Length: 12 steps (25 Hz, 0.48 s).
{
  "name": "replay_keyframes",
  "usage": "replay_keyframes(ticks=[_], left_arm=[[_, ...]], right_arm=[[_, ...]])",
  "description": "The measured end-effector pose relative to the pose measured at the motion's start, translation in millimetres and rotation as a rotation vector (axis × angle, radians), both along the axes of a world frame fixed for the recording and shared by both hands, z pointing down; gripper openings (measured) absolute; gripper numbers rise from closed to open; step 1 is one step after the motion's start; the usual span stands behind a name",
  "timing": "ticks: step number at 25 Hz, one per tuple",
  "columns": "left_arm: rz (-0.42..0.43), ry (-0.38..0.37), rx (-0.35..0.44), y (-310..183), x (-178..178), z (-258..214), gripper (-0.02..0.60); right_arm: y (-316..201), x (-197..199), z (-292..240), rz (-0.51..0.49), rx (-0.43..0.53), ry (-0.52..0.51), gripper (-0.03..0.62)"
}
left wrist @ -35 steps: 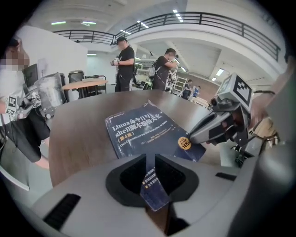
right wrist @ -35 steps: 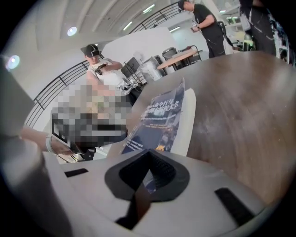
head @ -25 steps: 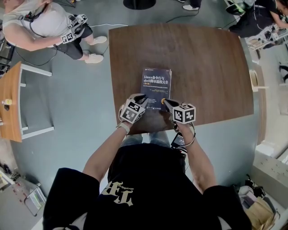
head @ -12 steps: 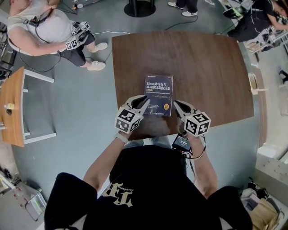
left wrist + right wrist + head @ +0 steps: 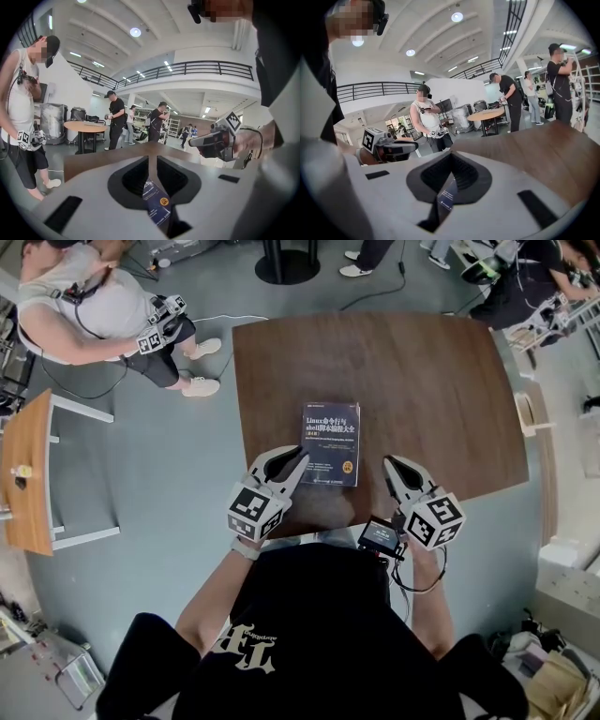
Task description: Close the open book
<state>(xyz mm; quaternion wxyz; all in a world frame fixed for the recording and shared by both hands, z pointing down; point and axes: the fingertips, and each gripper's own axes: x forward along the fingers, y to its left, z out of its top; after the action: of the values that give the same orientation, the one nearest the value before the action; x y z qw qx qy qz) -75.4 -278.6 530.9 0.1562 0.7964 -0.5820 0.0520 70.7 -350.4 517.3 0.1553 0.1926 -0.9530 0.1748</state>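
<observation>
A dark blue book (image 5: 330, 442) lies closed, cover up, near the front of the brown table (image 5: 422, 371). My left gripper (image 5: 298, 457) hangs above the book's near left corner, its fingertips together with nothing held. To the book's right, my right gripper (image 5: 391, 465) is lifted off the table, also shut and empty. In the left gripper view the jaws (image 5: 148, 161) meet in a thin line, and the book (image 5: 156, 206) shows below them. The right gripper view shows its jaws (image 5: 451, 159) closed, with the book (image 5: 446, 197) beneath and the left gripper (image 5: 393, 149) off to the left.
A person with grippers (image 5: 94, 306) stands at the upper left beside a wooden side table (image 5: 23, 474). Another person (image 5: 534, 287) is at the upper right. A small screen device (image 5: 380, 538) hangs at my waist. A round pedestal base (image 5: 286, 263) stands beyond the table.
Both grippers have risen off the book and drawn back toward my body, spreading apart. The book stays closed and still.
</observation>
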Motion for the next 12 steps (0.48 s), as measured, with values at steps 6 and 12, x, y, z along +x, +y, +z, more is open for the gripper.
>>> replay_keyframes(ticks=[6, 12], left_arm=[[0.003, -0.017, 0.023, 4, -4, -9, 0.063], [0.001, -0.006, 0.025, 8, -2, -11, 0.063]], right_arm=[[6, 12, -2, 0.042, -0.002, -0.003, -0.012], [11, 20, 2, 0.045, -0.003, 0.007, -0.012]])
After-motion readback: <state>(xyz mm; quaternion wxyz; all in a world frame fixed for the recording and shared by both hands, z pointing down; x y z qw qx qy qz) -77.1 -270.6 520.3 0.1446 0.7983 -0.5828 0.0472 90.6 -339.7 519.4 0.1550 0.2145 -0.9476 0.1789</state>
